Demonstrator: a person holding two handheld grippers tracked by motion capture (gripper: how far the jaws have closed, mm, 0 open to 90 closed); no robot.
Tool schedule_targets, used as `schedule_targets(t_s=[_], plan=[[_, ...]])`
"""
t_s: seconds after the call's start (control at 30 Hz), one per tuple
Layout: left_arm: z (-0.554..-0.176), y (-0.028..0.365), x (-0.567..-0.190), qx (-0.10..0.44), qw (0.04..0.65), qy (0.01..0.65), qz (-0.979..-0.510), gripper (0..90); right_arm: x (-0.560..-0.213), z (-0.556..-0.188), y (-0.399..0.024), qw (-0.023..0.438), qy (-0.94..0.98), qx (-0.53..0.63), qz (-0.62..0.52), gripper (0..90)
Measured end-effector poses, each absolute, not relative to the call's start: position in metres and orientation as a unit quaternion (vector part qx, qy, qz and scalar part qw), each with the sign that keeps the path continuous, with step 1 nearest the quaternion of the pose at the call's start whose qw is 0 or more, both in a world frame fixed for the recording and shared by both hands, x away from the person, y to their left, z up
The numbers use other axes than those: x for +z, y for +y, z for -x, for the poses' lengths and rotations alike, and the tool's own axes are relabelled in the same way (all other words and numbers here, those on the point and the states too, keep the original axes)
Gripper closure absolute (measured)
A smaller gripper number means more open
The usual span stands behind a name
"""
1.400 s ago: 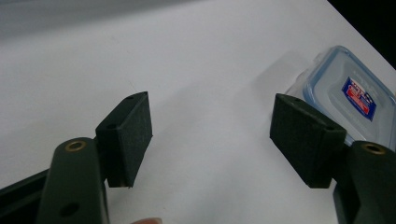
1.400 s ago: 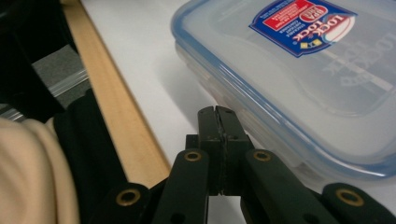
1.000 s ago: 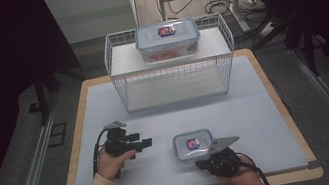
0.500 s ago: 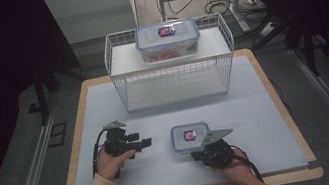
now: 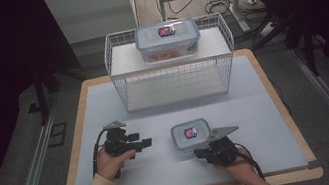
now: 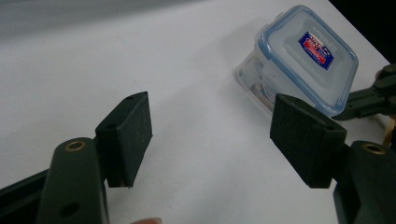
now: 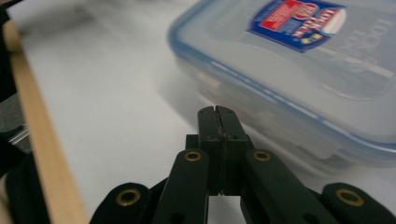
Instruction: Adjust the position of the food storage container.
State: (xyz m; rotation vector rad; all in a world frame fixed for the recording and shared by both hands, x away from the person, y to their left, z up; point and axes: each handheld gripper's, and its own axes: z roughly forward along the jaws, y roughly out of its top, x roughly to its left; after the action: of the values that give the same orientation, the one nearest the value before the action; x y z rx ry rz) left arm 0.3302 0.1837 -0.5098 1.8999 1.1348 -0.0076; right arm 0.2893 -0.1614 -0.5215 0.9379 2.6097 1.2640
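- Container [image 5: 191,134], the small clip-lid food box, is what has moved. Over the last second it has slid a little up the white table [image 5: 268,120], away from my edge and towards the wire rack [image 5: 120,79].
- My right gripper [image 7: 215,112] has come forward with it and now sits just behind its near corner, with the jaws pressed flat together and nothing between them.
- I read this as a nudge with a closed claw rather than a grasp. The box's near wall is blurred in the right gripper view, so I cannot say for sure that my tips touch it at this instant.
- My left gripper [image 6: 212,135] has kept its place to the left, jaws wide apart and empty, aimed across the table at the box and well short of it.
- For the work in hand, I judge that the box is being lined up and that no pick-up has started, since neither claw has a hold on it.
- The box stands upright on the table, near the front and right of centre, well apart from the rack.
- It has a clear body with rounded corners, and its clear lid, rimmed in blue, carries a red and blue label.
- Something pale shows faintly through the wall, but I cannot make out what it is.
- A larger food container [image 5: 167,41] of the same make rests on the rack's top shelf.
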Motion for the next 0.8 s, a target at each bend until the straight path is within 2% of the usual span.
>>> schedule_targets(t_s=[0.3,0.6,0.8], plan=[[-0.329,0.184,-0.508,-0.001,0.451,0.459,-0.766,29.5,-0.499,-0.276,-0.199,0.06,0.837,0.44,-0.321,90.0],[-0.328,0.18,-0.507,-0.001,0.451,0.459,-0.766,29.3,-0.498,-0.294,-0.236,0.064,0.824,0.434,-0.358,89.9],[-0.328,0.18,-0.506,0.005,0.451,0.466,-0.761,28.7,-0.498,-0.3,-0.241,0.056,0.818,0.441,-0.366,89.8]])
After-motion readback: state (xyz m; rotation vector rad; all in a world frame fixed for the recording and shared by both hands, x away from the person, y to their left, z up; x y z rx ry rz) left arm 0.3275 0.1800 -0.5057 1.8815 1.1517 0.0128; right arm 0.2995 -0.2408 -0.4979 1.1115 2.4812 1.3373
